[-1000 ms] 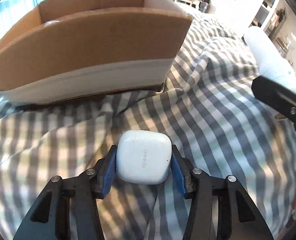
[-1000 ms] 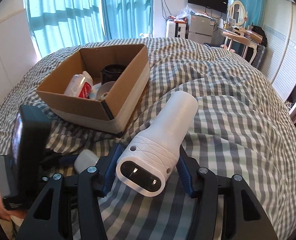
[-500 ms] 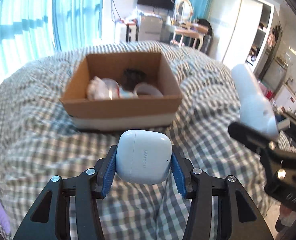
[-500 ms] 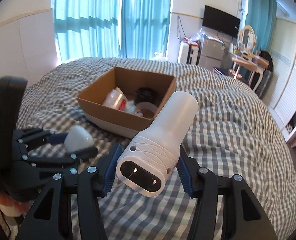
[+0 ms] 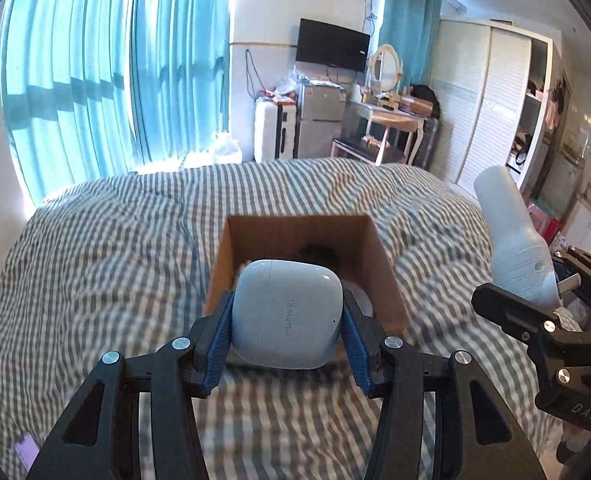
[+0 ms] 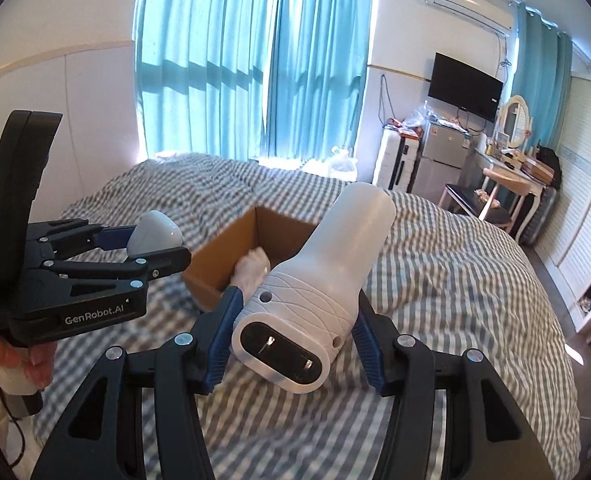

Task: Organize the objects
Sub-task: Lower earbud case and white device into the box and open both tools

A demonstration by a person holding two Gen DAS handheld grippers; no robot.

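My left gripper (image 5: 286, 322) is shut on a white Huawei earbud case (image 5: 286, 312), held in the air in front of an open cardboard box (image 5: 379, 256) on the bed. My right gripper (image 6: 293, 332) is shut on a white plug-in device with two prongs (image 6: 323, 288), also lifted above the bed. The box (image 6: 231, 248) shows in the right wrist view with a white item inside. The left gripper with the case (image 6: 153, 236) appears at the left there. The white device (image 5: 511, 240) appears at the right of the left wrist view.
The box sits on a grey-and-white checked quilt (image 5: 115, 248) covering the bed. Teal curtains (image 5: 107, 80) hang behind. A dressing table (image 5: 391, 116), small fridge (image 5: 319, 120) and wardrobe (image 5: 491, 100) stand beyond the bed's far side.
Both grippers have risen and pulled back from the bed with their objects held; the box now looks smaller and farther, and more of the room shows.
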